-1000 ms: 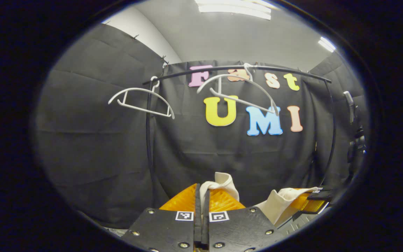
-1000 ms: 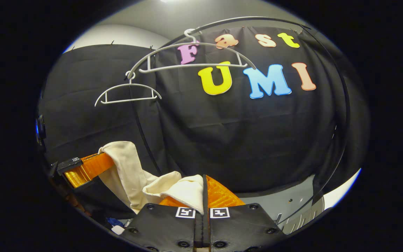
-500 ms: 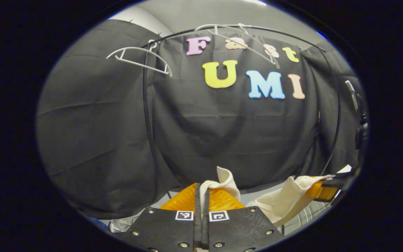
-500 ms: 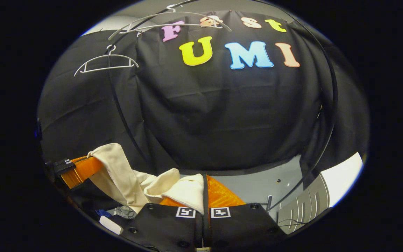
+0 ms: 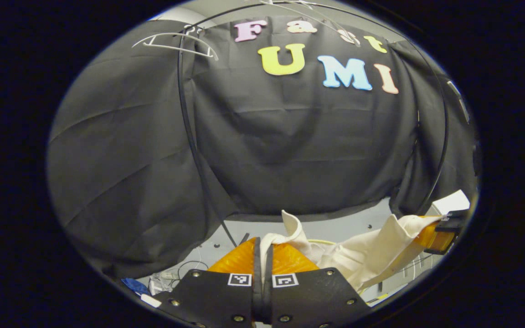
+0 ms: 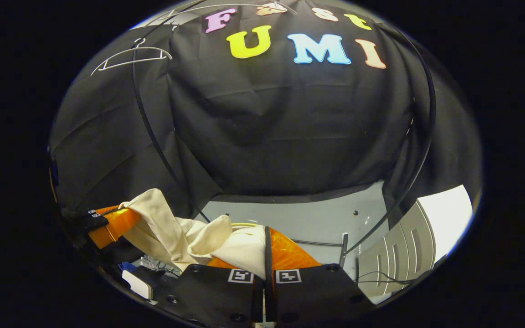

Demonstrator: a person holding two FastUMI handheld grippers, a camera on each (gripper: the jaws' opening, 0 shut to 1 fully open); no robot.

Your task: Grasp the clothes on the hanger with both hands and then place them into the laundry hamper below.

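The left gripper point(image 5: 263, 255), with orange ribbed fingers on black plates, has its fingers pressed together on a fold of the cream-coloured cloth garment point(image 5: 362, 255), which rises just above the fingertips and stretches off to the right toward the right gripper point(image 5: 433, 237) at the edge of the left gripper view. In the right gripper view, the right gripper point(image 6: 267, 248) likewise pinches the cream garment point(image 6: 171, 230), which drapes leftward to the left gripper point(image 6: 107, 223). The garment hangs slack between the two, above the grey floor point(image 6: 317, 223). High behind them, two empty white plastic hangers point(image 5: 173, 40) hang from the thin black metal rack point(image 5: 185, 114).
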